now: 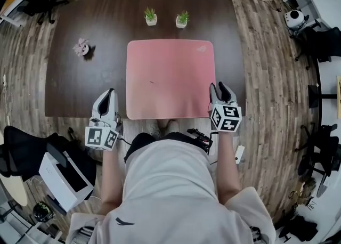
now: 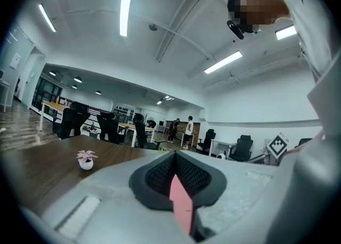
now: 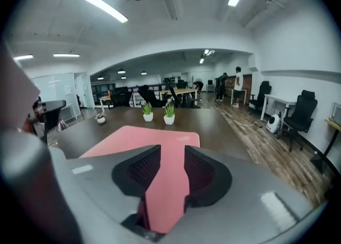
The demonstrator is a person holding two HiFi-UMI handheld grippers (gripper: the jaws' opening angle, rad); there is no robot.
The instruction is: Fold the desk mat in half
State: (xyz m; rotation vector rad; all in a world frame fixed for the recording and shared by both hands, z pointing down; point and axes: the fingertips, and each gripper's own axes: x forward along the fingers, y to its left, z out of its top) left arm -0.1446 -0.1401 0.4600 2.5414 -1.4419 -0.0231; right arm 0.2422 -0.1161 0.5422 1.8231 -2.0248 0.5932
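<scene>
The desk mat (image 1: 170, 78) is a thin pink sheet with rounded corners, lying flat and unfolded on the dark table (image 1: 85, 83). Its near edge runs right along the table's near edge. It looks light and limp rather than stiff, so I expect it to sag between two held points and bend easily, and its underside probably clings to the wood. The best holds are the two near corners, pinched at the rim where a jaw can slip under at the table's lip, then carried together toward the far edge.

The right gripper (image 1: 219, 89) sits over the near-right corner with its jaws partway apart. The mat shows through the gap and the pads are not pressing on it.

The left gripper (image 1: 110, 95) stands just left of the near-left corner and apart from it, with its jaws drawn almost together. A pink sliver shows in the slit, but I cannot tell what it is.

Beyond the far edge stand two small green plants (image 1: 151, 16), close enough to be knocked, and a pink plant (image 1: 81, 48) sits well to the left.
</scene>
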